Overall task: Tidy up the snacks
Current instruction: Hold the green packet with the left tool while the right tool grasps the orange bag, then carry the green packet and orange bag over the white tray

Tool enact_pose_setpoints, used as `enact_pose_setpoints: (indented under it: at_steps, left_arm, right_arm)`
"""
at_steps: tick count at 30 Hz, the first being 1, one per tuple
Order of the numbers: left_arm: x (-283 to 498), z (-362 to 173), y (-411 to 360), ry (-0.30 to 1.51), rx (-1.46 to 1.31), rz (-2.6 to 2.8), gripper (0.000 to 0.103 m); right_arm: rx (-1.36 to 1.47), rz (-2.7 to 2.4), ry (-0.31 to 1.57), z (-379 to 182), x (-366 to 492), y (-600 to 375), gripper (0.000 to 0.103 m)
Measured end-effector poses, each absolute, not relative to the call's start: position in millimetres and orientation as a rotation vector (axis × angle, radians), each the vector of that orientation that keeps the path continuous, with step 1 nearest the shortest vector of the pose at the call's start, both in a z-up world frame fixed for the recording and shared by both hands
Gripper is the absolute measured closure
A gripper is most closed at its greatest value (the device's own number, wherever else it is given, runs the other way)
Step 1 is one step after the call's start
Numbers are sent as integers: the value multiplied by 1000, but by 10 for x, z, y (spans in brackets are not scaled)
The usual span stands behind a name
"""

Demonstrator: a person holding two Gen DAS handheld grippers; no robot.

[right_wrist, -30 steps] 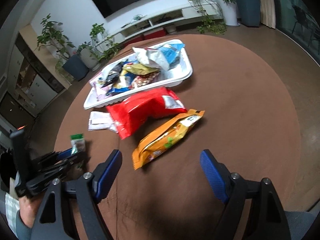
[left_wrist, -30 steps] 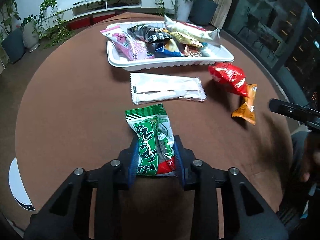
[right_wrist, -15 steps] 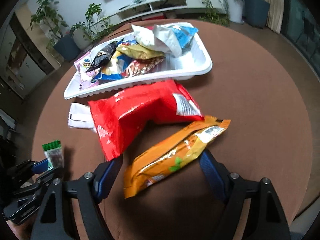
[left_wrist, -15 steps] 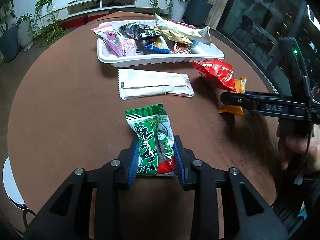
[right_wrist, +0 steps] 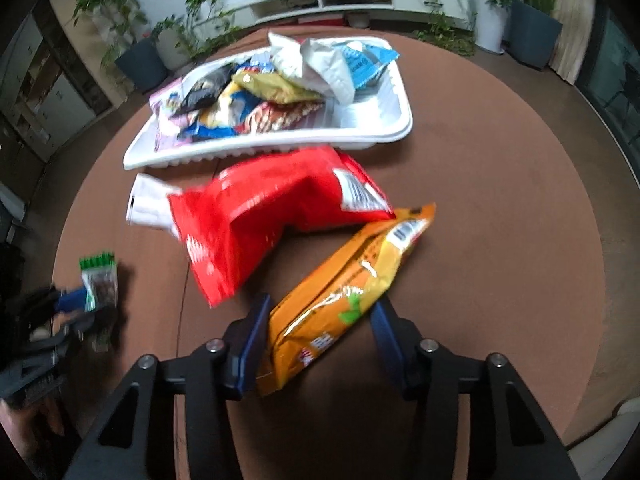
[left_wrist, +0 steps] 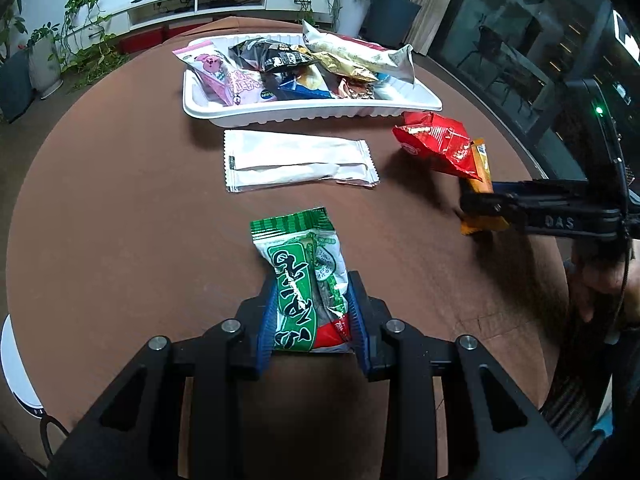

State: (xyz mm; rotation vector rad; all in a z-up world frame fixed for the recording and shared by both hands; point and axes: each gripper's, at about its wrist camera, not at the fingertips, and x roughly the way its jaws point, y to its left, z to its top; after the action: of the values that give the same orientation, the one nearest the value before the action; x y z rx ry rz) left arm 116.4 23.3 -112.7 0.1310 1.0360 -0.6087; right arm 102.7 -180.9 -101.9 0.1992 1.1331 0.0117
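Both fingers of the right gripper (right_wrist: 318, 326) have just been closing around the orange packet (right_wrist: 348, 292) near the tray (right_wrist: 372, 142), while the left gripper (left_wrist: 312, 320) stays clamped on the green packet (left_wrist: 306, 280), ready for sorting.

Lit from overhead; soft shadows on worktop (left_wrist: 120, 200). Left view sharp, right view motion-blurred. Strong fisheye bending, dark corners.
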Motion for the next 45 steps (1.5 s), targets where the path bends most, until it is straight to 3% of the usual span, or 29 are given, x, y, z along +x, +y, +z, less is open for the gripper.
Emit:
enact_pose_setpoints:
  at_steps: [16, 20, 25, 27, 45]
  left_arm:
    - [1185, -1160, 181, 1049, 138, -614, 73]
    - [1179, -1154, 191, 1049, 136, -615, 73]
    - [1181, -1150, 206, 1049, 127, -619, 73]
    - [1177, -1150, 201, 1050, 126, -621, 73]
    - [1240, -894, 435, 992, 6, -629, 73]
  right_arm:
    - [164, -48, 1148, -995, 1093, -1772, 45]
    - [147, -51, 1151, -982, 1053, -1794, 55]
    - [177, -30, 1166, -989, 967, -1970, 80]
    - [213, -15, 1170, -1004, 938, -2039, 84]
    - [328, -5, 1072, -612, 616, -2366, 85]
